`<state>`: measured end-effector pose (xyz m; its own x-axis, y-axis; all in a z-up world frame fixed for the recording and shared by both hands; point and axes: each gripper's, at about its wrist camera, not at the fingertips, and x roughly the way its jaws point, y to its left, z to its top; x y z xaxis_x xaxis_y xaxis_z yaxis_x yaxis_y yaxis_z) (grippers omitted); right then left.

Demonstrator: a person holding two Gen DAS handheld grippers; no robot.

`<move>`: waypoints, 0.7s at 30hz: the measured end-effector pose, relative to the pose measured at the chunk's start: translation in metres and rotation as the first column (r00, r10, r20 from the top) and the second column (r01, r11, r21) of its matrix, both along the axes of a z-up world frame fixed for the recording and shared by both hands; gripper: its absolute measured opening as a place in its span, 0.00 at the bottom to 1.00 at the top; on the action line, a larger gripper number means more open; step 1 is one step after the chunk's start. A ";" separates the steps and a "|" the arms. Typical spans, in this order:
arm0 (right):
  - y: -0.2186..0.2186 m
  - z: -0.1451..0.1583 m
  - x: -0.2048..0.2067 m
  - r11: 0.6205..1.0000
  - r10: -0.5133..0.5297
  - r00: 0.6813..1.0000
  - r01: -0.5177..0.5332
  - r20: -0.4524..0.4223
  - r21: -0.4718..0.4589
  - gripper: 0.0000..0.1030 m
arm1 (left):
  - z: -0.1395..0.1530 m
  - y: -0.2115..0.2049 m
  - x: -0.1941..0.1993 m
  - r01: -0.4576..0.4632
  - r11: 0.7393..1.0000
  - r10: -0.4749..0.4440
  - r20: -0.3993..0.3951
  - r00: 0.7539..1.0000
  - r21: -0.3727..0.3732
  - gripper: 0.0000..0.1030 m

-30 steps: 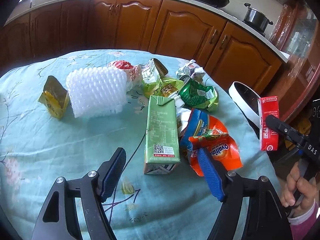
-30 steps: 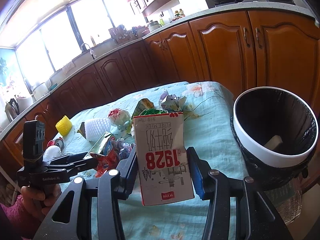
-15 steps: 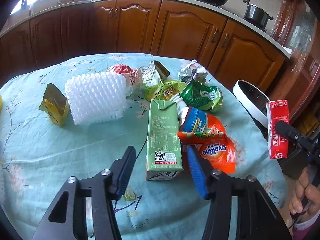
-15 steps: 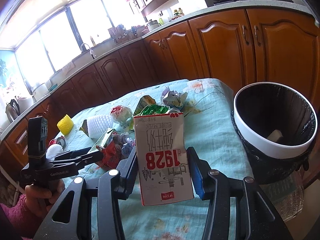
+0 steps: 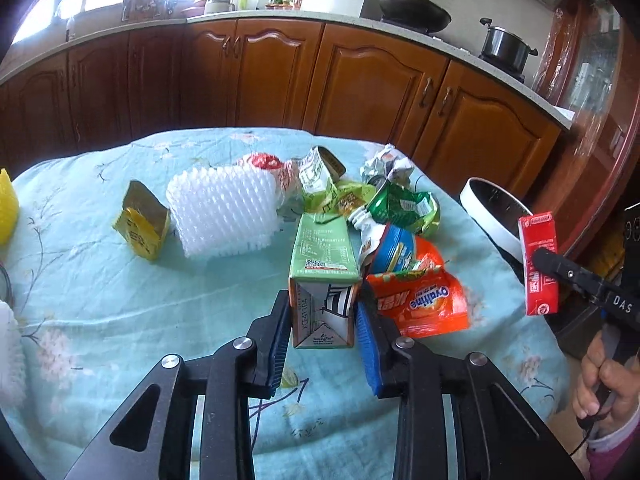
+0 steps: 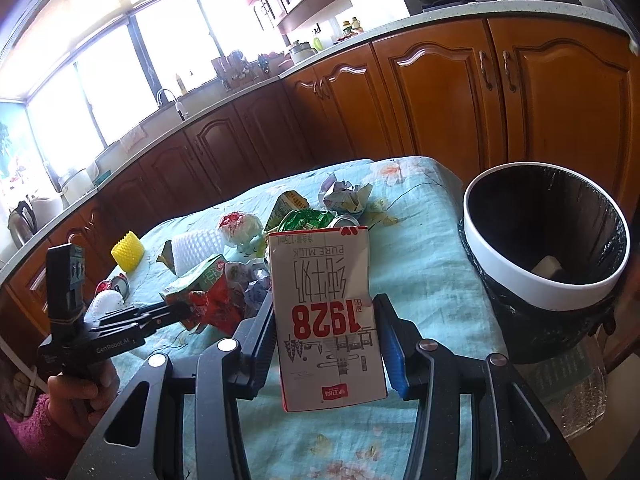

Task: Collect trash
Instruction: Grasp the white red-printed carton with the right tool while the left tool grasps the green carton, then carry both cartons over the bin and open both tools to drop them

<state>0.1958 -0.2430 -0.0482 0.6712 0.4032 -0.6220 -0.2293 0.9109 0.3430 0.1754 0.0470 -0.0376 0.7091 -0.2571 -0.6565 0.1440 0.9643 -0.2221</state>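
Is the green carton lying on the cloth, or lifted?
Lifted at its near end. The green carton tilts up between the left gripper's pads, its base panel facing the camera; whether its far end touches the cloth cannot be told.

green carton [image 5: 323, 276] | orange wrapper [image 5: 418, 305] | white-red milk carton [image 6: 326, 320] | floral teal tablecloth [image 5: 120, 300]

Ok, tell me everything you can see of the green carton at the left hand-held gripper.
The green carton is a printed paperboard drink box with a QR label on its upper face and a folded white-and-orange base facing the camera. It lies lengthwise on the blue floral tablecloth, its base end between the fingers of the left hand-held gripper. The orange Ovaltine pouch lies against its right side.
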 end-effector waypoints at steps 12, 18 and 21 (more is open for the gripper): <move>-0.024 0.010 0.000 0.999 -0.052 0.998 0.051 0.022 0.009 0.45 | 0.052 -0.028 -0.013 0.054 0.998 -0.048 0.159 0.986 -0.031 0.28; -0.048 0.011 0.001 0.995 -0.102 0.995 0.102 0.019 0.007 0.45 | 0.055 -0.065 0.001 0.142 0.989 -0.134 0.167 0.977 -0.036 0.28; -0.060 0.011 0.002 0.992 -0.126 0.992 0.126 0.013 -0.002 0.45 | 0.050 -0.084 0.013 0.185 0.982 -0.177 0.156 0.972 -0.036 0.28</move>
